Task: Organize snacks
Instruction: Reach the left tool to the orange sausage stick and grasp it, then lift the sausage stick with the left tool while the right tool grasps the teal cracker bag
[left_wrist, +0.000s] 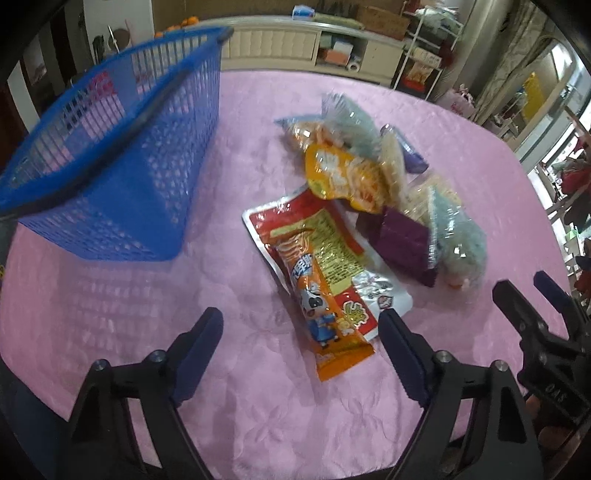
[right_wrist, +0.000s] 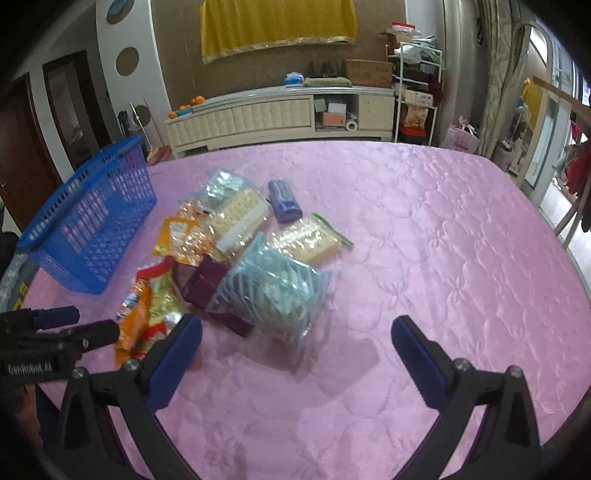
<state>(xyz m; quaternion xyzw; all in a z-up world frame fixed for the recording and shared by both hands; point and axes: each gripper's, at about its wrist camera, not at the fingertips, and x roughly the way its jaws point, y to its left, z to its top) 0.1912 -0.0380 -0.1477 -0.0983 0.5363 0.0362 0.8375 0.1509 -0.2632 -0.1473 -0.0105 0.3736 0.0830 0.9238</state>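
Note:
A blue mesh basket (left_wrist: 110, 162) stands at the far left of the pink table; it also shows in the right wrist view (right_wrist: 92, 218). A pile of snack packets lies beside it: an orange stick pack (left_wrist: 325, 314) on a red pouch (left_wrist: 321, 243), a yellow pouch (left_wrist: 340, 177), a purple pack (left_wrist: 402, 240), a pale blue bag (right_wrist: 273, 291), cracker packs (right_wrist: 306, 240) and a small blue-purple pack (right_wrist: 282, 201). My left gripper (left_wrist: 301, 328) is open, just short of the orange stick pack. My right gripper (right_wrist: 295, 336) is open, near the pale blue bag.
The pink quilted tablecloth (right_wrist: 443, 258) covers the table, with bare cloth to the right of the pile. A white cabinet (right_wrist: 277, 114) and a shelf rack (right_wrist: 417, 96) stand beyond the far edge. The right gripper shows at the left wrist view's right edge (left_wrist: 532, 299).

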